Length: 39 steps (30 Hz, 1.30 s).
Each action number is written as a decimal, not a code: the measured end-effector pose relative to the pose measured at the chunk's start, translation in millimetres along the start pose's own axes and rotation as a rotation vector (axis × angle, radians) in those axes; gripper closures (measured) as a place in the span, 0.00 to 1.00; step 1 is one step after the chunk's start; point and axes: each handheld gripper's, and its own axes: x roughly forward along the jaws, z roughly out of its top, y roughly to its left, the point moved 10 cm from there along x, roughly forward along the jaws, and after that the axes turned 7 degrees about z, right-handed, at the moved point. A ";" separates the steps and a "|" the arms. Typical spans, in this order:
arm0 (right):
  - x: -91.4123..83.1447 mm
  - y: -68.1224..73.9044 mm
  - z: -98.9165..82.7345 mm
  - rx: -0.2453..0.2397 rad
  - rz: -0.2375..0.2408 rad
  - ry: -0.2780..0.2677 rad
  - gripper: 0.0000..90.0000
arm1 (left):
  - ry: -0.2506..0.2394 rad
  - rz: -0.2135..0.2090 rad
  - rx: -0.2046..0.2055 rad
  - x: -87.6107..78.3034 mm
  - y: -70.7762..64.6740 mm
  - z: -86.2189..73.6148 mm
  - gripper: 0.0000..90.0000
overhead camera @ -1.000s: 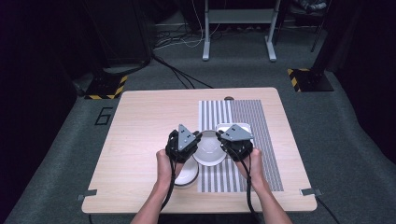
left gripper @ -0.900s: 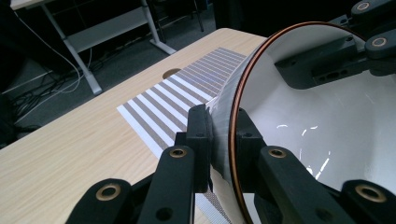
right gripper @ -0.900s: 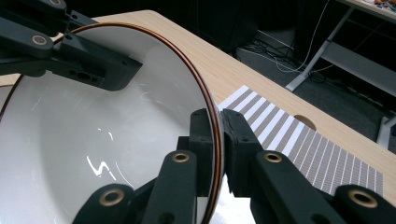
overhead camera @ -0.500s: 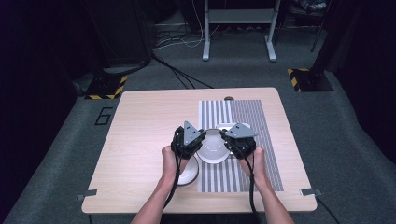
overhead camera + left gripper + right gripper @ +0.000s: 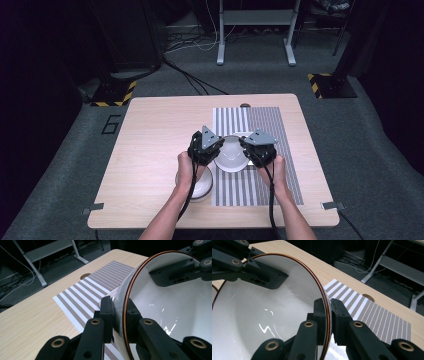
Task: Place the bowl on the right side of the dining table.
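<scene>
A white bowl (image 5: 232,156) with a thin brown rim hangs above the striped mat (image 5: 272,125), held from both sides. My left gripper (image 5: 218,151) is shut on its left rim, and in the left gripper view its jaws (image 5: 117,308) pinch the bowl's wall (image 5: 175,312). My right gripper (image 5: 246,151) is shut on the opposite rim, clamped across the edge (image 5: 329,308) of the bowl (image 5: 274,315). Each gripper view also shows the other gripper on the far rim (image 5: 180,272) (image 5: 257,275). A second white bowl (image 5: 201,187) rests on the table under my left wrist.
The light wooden table (image 5: 150,140) carries the striped mat on its right half, with a small round hole (image 5: 244,105) at the far edge. Dark carpet, cables and a metal stand (image 5: 255,30) lie beyond the table.
Both grippers and the held bowl have shifted slightly to the right and away from me. The bowl on the table shows more under my left wrist.
</scene>
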 end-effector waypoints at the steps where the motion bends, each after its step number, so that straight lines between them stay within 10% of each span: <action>1: 0.4 -1.1 -0.4 0.001 -0.002 0.000 0.92 | 0.003 0.001 0.002 1.5 0.0 0.3 0.90; 33: 12.0 -35.1 -19.7 0.106 -0.004 0.026 0.92 | 0.093 -0.061 0.015 38.6 -8.2 7.6 0.83; 39: 13.2 -38.6 -23.6 0.121 -0.004 0.033 0.92 | 0.118 -0.050 -0.002 39.9 -6.9 5.5 0.60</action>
